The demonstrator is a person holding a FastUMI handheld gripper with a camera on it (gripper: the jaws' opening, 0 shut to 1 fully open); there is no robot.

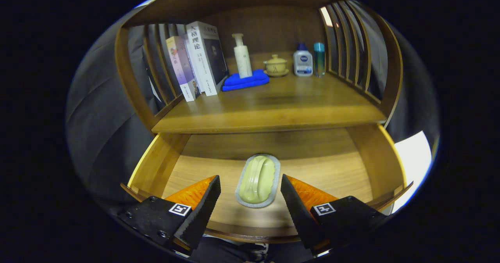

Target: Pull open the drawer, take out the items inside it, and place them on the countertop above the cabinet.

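The drawer [269,165] runs back under the countertop [269,114] — its rear (shadowed) stays hidden.

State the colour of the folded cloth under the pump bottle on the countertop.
Bright blue: the folded cloth shows best in the gripper view, beneath the white pump bottle.

Ahead of me: wooden cabinet [269,110], slatted side rails [351,48], plain wood back panel [265,24]. Dark cloth wall [101,114] on both sides. Bright patch [414,157] low right.
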